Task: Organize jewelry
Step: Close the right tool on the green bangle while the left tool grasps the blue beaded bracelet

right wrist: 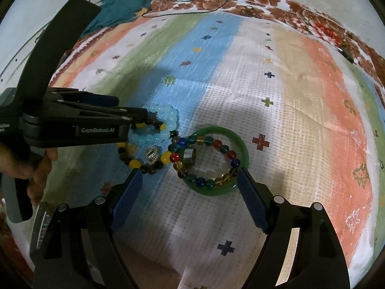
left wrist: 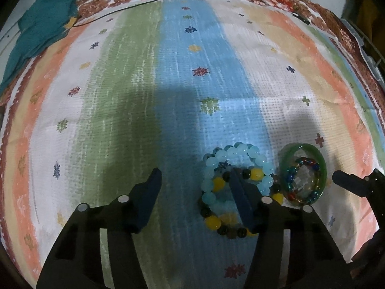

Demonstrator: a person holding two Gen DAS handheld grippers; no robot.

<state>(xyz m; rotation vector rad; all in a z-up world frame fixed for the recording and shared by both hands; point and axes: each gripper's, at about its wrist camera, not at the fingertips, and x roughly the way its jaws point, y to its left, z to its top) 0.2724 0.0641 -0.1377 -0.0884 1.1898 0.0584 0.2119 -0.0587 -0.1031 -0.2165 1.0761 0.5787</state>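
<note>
A light-blue bead bracelet (left wrist: 237, 156) (right wrist: 166, 116) lies on a yellow-and-dark bead bracelet (left wrist: 217, 221) (right wrist: 134, 162) on the striped cloth. Beside them a green bangle (left wrist: 321, 159) (right wrist: 241, 144) rings a multicolour bead bracelet (left wrist: 310, 192) (right wrist: 204, 181) and a silver ring (right wrist: 189, 155). A clear crystal piece (right wrist: 151, 155) sits inside the yellow bracelet. My left gripper (left wrist: 195, 180) is open, its right finger over the bracelet pile. My right gripper (right wrist: 189, 178) is open, just in front of the bangle.
The striped cloth (left wrist: 144, 84) has a brown floral border. A teal cloth (left wrist: 41, 29) (right wrist: 125, 0) and thin black cords (left wrist: 134, 2) lie at the far left. A round container's edge (right wrist: 38, 226) shows at the right wrist view's lower left.
</note>
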